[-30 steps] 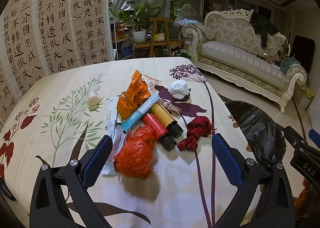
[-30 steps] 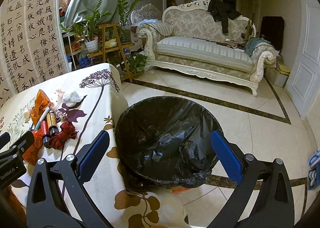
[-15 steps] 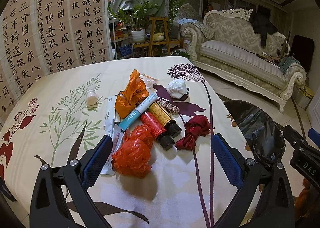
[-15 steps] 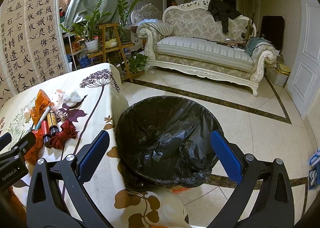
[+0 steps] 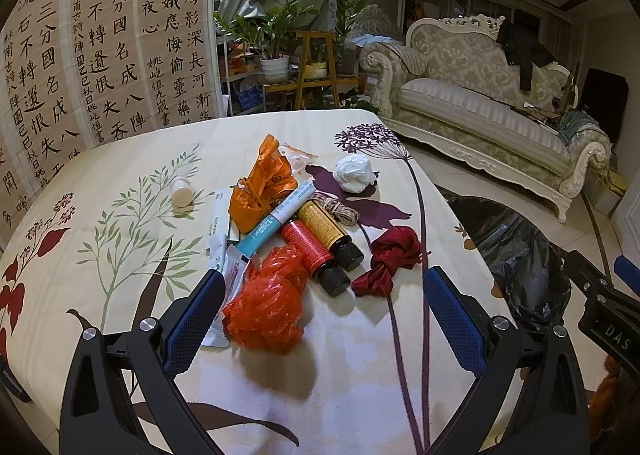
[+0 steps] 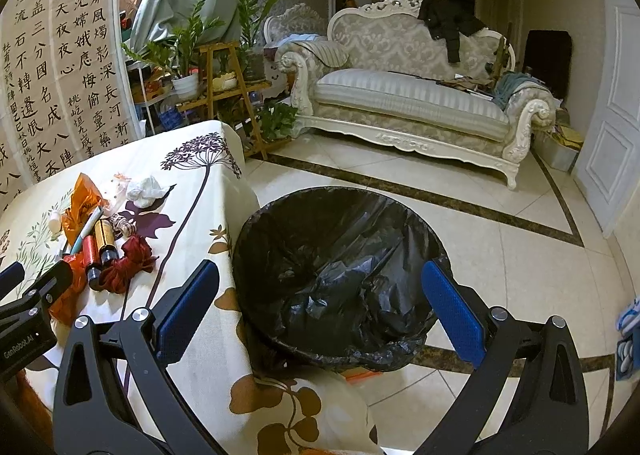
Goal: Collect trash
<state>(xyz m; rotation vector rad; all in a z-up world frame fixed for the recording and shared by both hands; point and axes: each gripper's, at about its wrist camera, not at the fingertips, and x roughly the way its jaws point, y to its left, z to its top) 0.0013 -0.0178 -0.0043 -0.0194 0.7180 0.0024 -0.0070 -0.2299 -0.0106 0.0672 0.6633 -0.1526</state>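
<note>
Trash heap on floral tabletop (image 5: 132, 175), catalogued from the left wrist view.

- Left gripper (image 5: 324, 295): fingers spread wide, nothing held, hovering low over the near edge of the heap. Left pad just beside the crumpled red plastic bag (image 5: 266, 305); right pad well clear of any item.
- Crumpled red plastic bag: nearest piece, lying ahead of the fingers and toward the left pad. No clear long axis; soft, likely to compress under a pinch.
- Red bottle (image 5: 314, 255) and amber bottle (image 5: 330, 233): side by side, touching, dark caps toward the camera, long axes running away and leftward, oblique to the line between the pads.
- Dark red cloth (image 5: 390, 259): just right of the bottle caps, roughly midway between the pads but farther off.
- Blue-and-white tube (image 5: 276, 221), orange wrapper (image 5: 262, 187), white paper packets (image 5: 220, 231), twine coil (image 5: 340, 211), white paper wad (image 5: 354, 173), small white bottle (image 5: 182, 191): farther back.
- Right gripper (image 6: 320, 307): fingers spread, empty, poised above the black-lined bin (image 6: 332, 267), which stands on the floor against the tabletop's right edge.

Judgement: left side nearer to all trash; red bag the likeliest first pick, needing a small shift leftward to centre it. Bin to the right of the heap, so carry runs rightward.
</note>
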